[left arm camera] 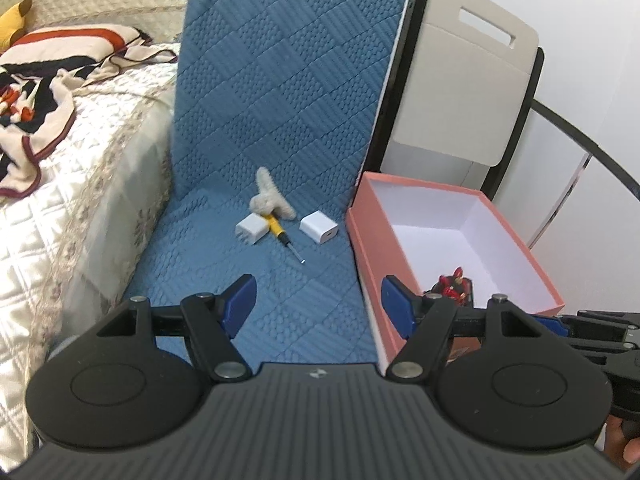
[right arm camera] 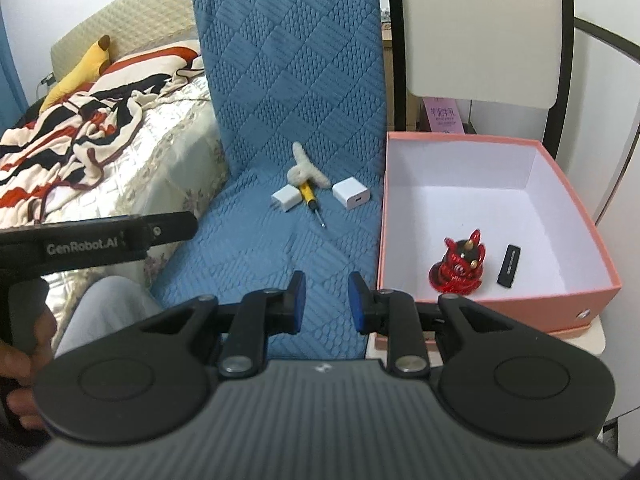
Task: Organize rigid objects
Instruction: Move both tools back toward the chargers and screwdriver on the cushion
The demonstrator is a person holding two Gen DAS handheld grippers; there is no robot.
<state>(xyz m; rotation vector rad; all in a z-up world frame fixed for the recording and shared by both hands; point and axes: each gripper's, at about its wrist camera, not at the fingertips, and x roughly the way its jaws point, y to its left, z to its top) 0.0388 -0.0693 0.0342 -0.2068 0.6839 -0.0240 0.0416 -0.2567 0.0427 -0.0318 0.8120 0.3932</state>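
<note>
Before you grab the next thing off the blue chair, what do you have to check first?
1. Left tongs open and empty: ok.
2. Right tongs open and empty: ok.
3. Room left in the pink box, beside the red figurine and black stick: ok.
4. White charger lying free: ok.
5. Screwdriver lying free: not ok, its handle sits under the fluffy toy.
6. Other charger clear of the screwdriver: cannot tell.

Quilted cloth cushion (right arm camera: 288,92), matt cardboard box (right arm camera: 496,300), glossy red figurine (right arm camera: 456,270).
</note>
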